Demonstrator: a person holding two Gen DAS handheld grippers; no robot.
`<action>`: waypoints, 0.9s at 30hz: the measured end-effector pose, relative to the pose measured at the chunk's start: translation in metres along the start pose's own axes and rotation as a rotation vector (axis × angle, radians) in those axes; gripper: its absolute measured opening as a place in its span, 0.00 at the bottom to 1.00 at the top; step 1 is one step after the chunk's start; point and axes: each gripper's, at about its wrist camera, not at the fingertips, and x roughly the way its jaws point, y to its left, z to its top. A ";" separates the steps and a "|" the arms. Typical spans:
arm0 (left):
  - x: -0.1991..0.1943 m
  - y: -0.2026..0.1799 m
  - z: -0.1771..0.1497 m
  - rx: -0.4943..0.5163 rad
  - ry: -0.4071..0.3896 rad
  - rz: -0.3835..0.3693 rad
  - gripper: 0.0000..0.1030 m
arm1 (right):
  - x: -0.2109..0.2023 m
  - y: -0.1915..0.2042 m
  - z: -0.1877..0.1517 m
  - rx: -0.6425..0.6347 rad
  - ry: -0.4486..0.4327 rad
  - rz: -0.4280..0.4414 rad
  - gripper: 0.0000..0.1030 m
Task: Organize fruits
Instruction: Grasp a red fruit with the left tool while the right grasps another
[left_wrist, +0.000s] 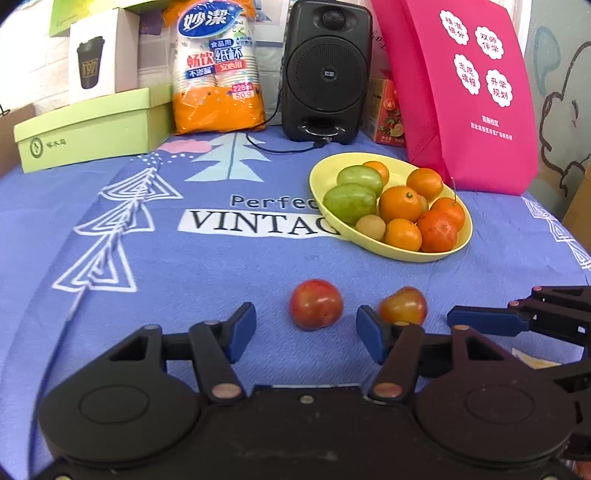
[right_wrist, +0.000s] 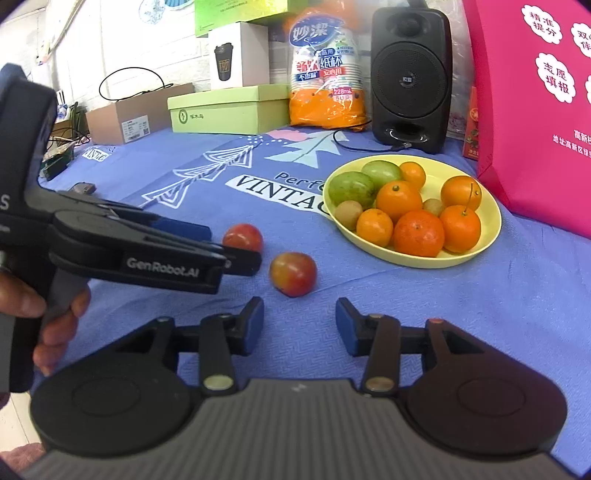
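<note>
Fruits still loose: two small round red-yellow plums (left_wrist: 316, 303) (left_wrist: 403, 305) on the blue-clothed table (left_wrist: 184, 280) near the yellow bowl (left_wrist: 466, 236); light, smooth, bruisable, so we'd pinch the widest middle gently; both jaws gape empty

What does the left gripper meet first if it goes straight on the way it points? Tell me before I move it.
Most likely the nearer red plum. The left gripper is open, and that plum lies on the cloth just ahead, between its fingers. The second plum sits beside the right-hand finger. Depth is uncertain through the fisheye.
</note>
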 end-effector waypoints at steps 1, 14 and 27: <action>0.002 0.000 0.000 0.000 -0.001 -0.003 0.59 | 0.001 -0.001 0.001 0.000 0.000 -0.001 0.41; 0.001 0.005 0.001 -0.014 0.005 -0.033 0.30 | 0.009 -0.001 0.008 0.000 -0.001 0.004 0.41; -0.009 0.010 -0.006 -0.016 0.007 -0.002 0.30 | 0.030 0.005 0.019 -0.012 0.013 -0.004 0.36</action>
